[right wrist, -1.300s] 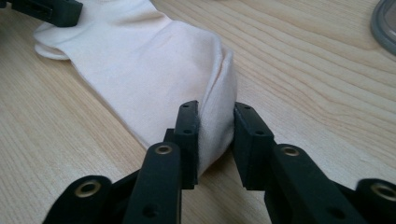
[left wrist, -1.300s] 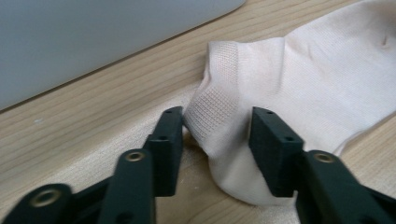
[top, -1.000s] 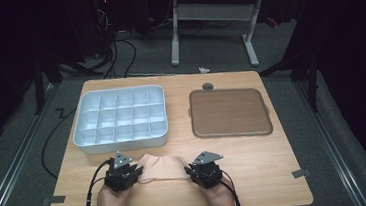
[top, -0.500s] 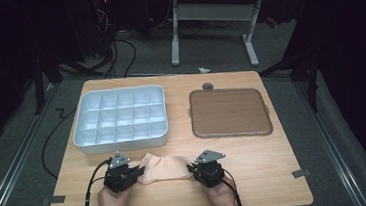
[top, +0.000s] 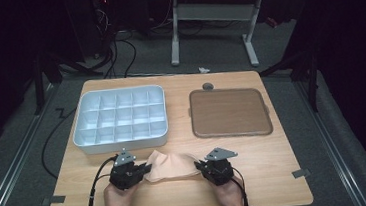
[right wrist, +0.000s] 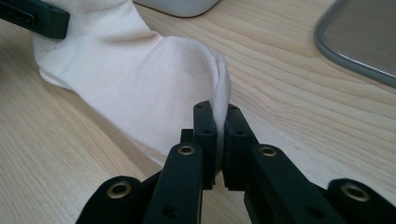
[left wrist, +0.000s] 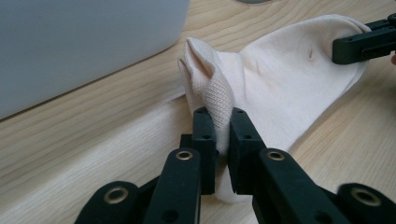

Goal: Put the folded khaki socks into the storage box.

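A pale peach sock (top: 172,165) lies stretched between my two grippers near the table's front edge. My left gripper (top: 144,172) is shut on its ribbed cuff end, and in the left gripper view the fabric (left wrist: 275,88) is pinched between the black jaws (left wrist: 222,126). My right gripper (top: 200,167) is shut on the other end, with a fold of the sock (right wrist: 135,79) clamped at the jaw tips (right wrist: 219,123). Each gripper view also shows the other gripper's jaws on the sock's far end.
A white compartment box (top: 119,144) stands just behind the sock on the left. A brown tray (top: 229,111) lies at the back right, with a small grey disc (top: 208,86) beyond it. Bare wood runs to the right of my right hand.
The right gripper has shifted a little to the right, drawing the sock out wider between the two grippers. The left hand has stayed in place.
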Motion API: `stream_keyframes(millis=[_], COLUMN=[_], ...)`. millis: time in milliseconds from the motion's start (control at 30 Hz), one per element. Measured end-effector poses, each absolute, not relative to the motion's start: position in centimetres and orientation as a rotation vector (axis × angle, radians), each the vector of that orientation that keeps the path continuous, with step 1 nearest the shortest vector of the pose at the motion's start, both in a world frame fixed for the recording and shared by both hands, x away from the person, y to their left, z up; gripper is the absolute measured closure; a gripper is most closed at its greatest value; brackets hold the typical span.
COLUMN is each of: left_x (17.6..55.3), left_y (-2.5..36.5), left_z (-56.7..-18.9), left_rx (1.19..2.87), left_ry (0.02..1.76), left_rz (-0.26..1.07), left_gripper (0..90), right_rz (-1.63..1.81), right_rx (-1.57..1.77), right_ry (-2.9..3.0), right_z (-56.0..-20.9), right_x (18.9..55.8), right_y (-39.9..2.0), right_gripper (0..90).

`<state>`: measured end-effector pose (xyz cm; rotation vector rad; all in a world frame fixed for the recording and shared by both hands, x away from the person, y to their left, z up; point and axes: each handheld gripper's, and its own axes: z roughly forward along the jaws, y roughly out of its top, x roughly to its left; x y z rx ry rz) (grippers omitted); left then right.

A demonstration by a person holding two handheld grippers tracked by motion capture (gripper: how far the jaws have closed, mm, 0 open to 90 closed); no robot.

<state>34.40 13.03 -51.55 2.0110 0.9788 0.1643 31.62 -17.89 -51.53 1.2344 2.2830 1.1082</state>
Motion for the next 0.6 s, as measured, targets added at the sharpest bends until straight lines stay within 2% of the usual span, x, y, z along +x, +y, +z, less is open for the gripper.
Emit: stream_keyframes(millis=[600], left_x=[35.2], left_y=[9.2], left_z=[-52.6], left_rx=[2.047], left_ry=[0.927], left_rz=[0.161], left_gripper=[83.2], right_rz=[1.081], right_rx=[1.33], right_ry=[2.218], right_z=[-51.6], right_x=[31.3], right_y=[-21.3], right_gripper=[85.8])
